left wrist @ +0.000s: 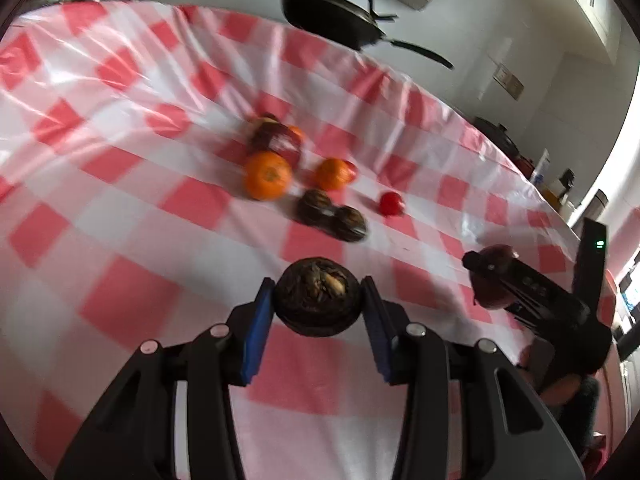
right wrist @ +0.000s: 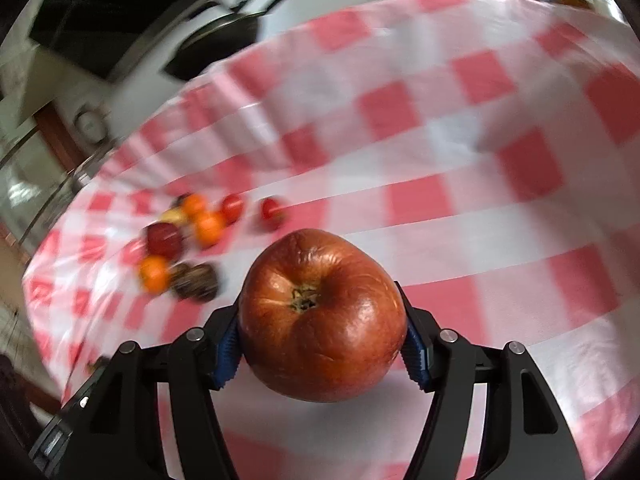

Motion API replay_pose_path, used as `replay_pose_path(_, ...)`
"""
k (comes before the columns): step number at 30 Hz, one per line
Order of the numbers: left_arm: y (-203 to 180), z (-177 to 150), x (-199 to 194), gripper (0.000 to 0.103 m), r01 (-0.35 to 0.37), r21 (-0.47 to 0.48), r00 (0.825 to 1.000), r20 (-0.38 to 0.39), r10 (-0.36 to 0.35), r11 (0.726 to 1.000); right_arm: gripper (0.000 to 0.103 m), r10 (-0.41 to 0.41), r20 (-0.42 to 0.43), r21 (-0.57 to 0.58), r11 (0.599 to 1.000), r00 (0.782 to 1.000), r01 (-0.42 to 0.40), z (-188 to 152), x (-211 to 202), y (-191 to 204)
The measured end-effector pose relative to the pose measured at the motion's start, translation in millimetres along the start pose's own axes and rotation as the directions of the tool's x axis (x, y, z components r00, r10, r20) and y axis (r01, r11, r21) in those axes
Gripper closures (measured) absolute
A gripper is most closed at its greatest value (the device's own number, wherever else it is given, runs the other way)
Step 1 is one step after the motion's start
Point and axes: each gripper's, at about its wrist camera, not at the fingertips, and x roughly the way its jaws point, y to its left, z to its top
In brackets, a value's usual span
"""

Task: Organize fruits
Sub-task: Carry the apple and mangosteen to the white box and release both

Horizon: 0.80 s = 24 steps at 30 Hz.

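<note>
Left gripper (left wrist: 318, 300) clamping a dark fruit (left wrist: 316, 294), right gripper (right wrist: 322, 332) clutching an apple (right wrist: 322, 316), both over checked tablecloth (left wrist: 120, 208); pan (left wrist: 336, 20) behind.

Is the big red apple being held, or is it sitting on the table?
Held. The right gripper has its jaws shut on the apple, blue pads pressing both sides.

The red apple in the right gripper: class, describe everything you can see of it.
The red apple is large, glossy and reddish-brown, its skin wrinkled around a dried brown calyx that faces the camera. The right gripper holds it above the red-and-white checked tablecloth, blue-padded jaws pressing its two sides. Nothing else touches it.
</note>
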Motion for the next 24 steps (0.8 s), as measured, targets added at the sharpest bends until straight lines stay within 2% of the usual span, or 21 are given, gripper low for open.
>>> replay_pose_path(2,18,1,-12,0.059,-0.032,-0.019,0.999,0.02,0.033,0.999,0.039,0.062,-0.018,-0.022,0.998,0.998,-0.062,-7,-3,22)
replay_pose_path(7,69,0,-46,0.059,-0.106,-0.083,0.993,0.052,0.11,0.991,0.039,0.141,-0.092,-0.079,0.986,0.986,-0.148,-36,-5,75)
replay_pose_path(11,109,-4,-85,0.059,-0.17,-0.119,0.978,0.098,0.182,0.978,0.039,0.19,-0.141,-0.168,0.962,0.971,-0.213,-66,-14,123)
replay_pose_path(17,160,-19,-140,0.059,-0.249,-0.183,0.949,0.149,0.277,0.951,0.039,0.237,-0.225,-0.291,0.909,0.945,-0.297,-111,-24,186)
replay_pose_path(24,196,-28,-190,0.059,-0.28,-0.232,0.921,0.209,0.329,0.932,0.039,0.245,-0.294,-0.414,0.839,0.924,-0.354,-156,-33,242)
